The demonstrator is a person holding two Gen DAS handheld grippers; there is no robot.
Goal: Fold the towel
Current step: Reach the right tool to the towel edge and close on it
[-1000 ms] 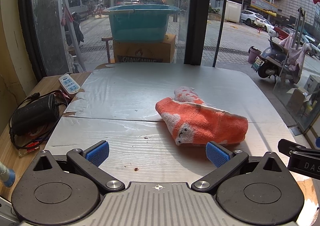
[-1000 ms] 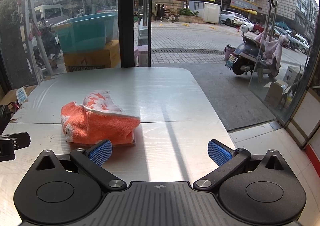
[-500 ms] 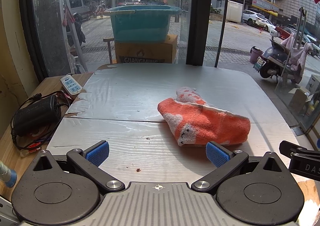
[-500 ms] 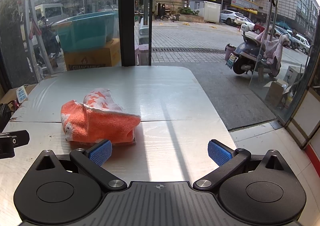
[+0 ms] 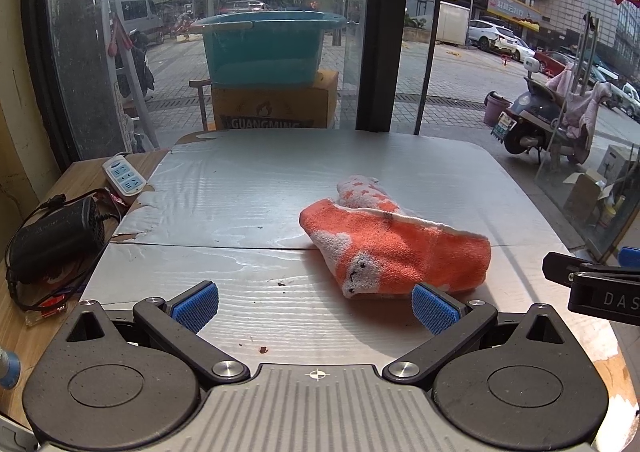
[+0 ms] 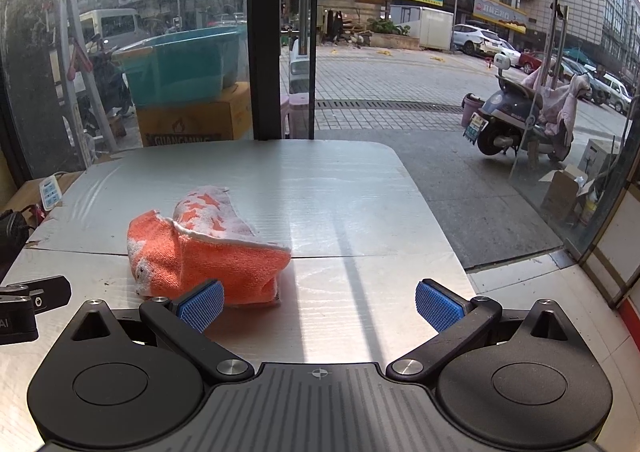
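Observation:
An orange and white towel (image 5: 396, 244) lies in a folded, bunched heap on the silver table (image 5: 248, 196); it also shows in the right wrist view (image 6: 208, 248). My left gripper (image 5: 316, 306) is open and empty, low over the table, with the towel just ahead of its right fingertip (image 5: 434, 312). My right gripper (image 6: 320, 308) is open and empty, with the towel just ahead of its left fingertip (image 6: 200, 308). Neither gripper touches the towel.
A black power adapter (image 5: 52, 236) with cables and a white power strip (image 5: 124, 174) lie on the wooden ledge at the left. A window with a dark post (image 5: 372, 32) stands behind the table. The table's right edge (image 6: 440, 228) drops to the floor.
Both grippers have drifted slightly; the towel sits a little further right in the left wrist view. The towel itself has not moved, and both grippers stay open.

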